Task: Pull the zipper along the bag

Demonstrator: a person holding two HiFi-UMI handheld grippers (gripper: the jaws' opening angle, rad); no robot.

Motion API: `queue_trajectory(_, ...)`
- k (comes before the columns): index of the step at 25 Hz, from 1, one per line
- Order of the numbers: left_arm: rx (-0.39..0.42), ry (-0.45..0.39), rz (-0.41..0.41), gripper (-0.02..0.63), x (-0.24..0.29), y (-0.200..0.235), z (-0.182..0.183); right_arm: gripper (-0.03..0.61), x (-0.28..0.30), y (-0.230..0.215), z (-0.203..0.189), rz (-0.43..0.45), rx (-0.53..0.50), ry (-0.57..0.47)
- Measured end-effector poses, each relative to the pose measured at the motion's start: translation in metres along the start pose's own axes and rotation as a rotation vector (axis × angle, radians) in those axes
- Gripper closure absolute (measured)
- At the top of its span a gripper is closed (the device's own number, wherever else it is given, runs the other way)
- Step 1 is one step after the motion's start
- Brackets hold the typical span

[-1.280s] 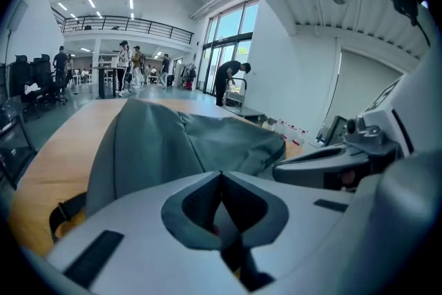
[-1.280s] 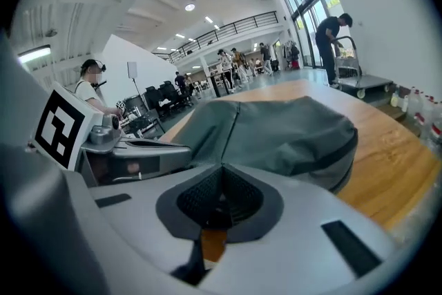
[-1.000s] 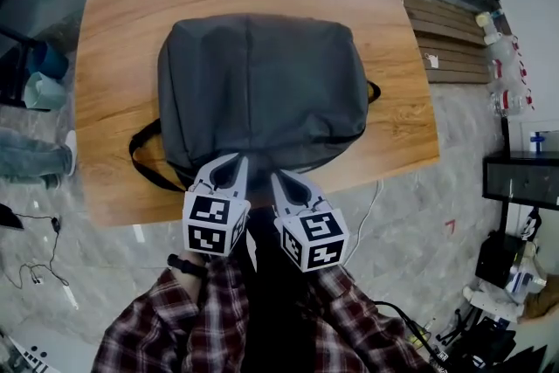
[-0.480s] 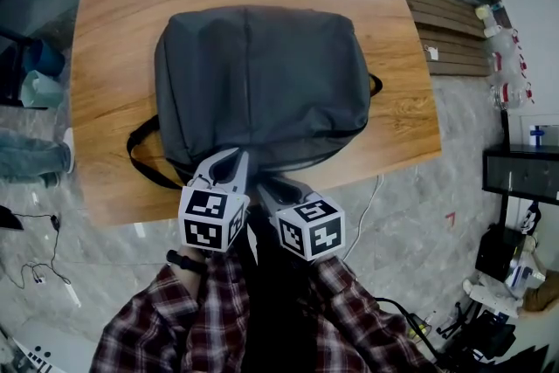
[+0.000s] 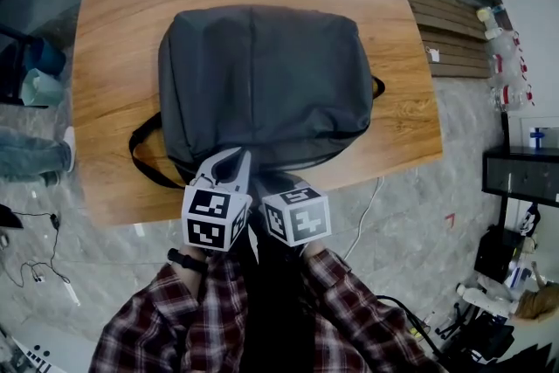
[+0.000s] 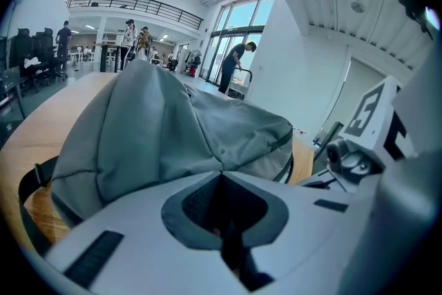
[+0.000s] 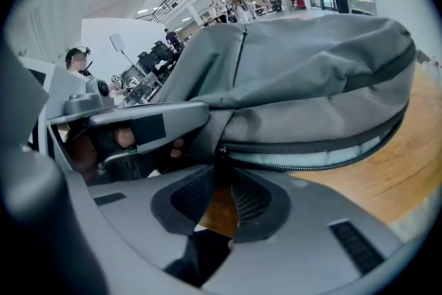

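On the smooth, wood-grained bench (image 5: pixel 113 31) lies a rounded grey bag (image 5: pixel 262 83) of matte woven fabric, set flat near the front edge, a black strap (image 5: pixel 144 157) looping out at its left. At the bag's near end, the left gripper (image 5: pixel 231 160) has its jaws clenched on a pinch of the grey fabric, which rises in creases to the tips. Just beside it, the right gripper (image 5: pixel 269 183) has its jaws clamped on the dark, narrow zipper pull (image 7: pixel 221 169). From there the toothed black zipper (image 7: pixel 311 148) curves off along the bag's side, gaping slightly over a pale lining (image 7: pixel 338 154).
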State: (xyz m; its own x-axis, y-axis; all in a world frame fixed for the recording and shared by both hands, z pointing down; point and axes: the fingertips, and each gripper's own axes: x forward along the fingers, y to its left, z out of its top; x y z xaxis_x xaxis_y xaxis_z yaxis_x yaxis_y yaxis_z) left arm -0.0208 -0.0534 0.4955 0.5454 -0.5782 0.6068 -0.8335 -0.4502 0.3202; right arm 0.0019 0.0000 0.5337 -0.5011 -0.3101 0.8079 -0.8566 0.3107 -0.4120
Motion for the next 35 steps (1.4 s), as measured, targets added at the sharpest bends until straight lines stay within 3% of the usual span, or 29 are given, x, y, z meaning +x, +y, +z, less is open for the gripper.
queue_trajectory(2,-0.002,0.001,-0.002,0.603,0.0,0.001,0.001,0.51,0.001,0.002,0.001,0.002,-0.007,0.009)
queue_trajectory(4,-0.002,0.001,-0.007,0.603,0.0,0.001,0.001,0.558,-0.001,0.005,0.002,0.011,0.002,0.012)
queue_trajectory(15,0.085,0.006,-0.028,0.603,0.002,0.002,-0.002,0.561,-0.012,-0.001,0.004,-0.044,-0.097,0.016)
queue_trajectory(19,0.069,0.021,-0.058,0.603,0.005,0.004,-0.003,0.561,-0.018,-0.011,0.006,-0.051,-0.101,0.001)
queue_trajectory(26,0.035,0.024,-0.108,0.603,0.004,0.005,-0.004,0.561,-0.058,-0.069,0.003,-0.161,-0.086,0.005)
queue_trajectory(31,-0.009,0.043,-0.132,0.603,0.004,0.009,-0.004,0.561,-0.073,-0.093,0.007,-0.234,-0.181,0.036)
queue_trajectory(35,-0.026,0.053,-0.138,0.603,0.004,0.012,-0.005,0.561,-0.09,-0.128,0.006,-0.294,-0.194,0.056)
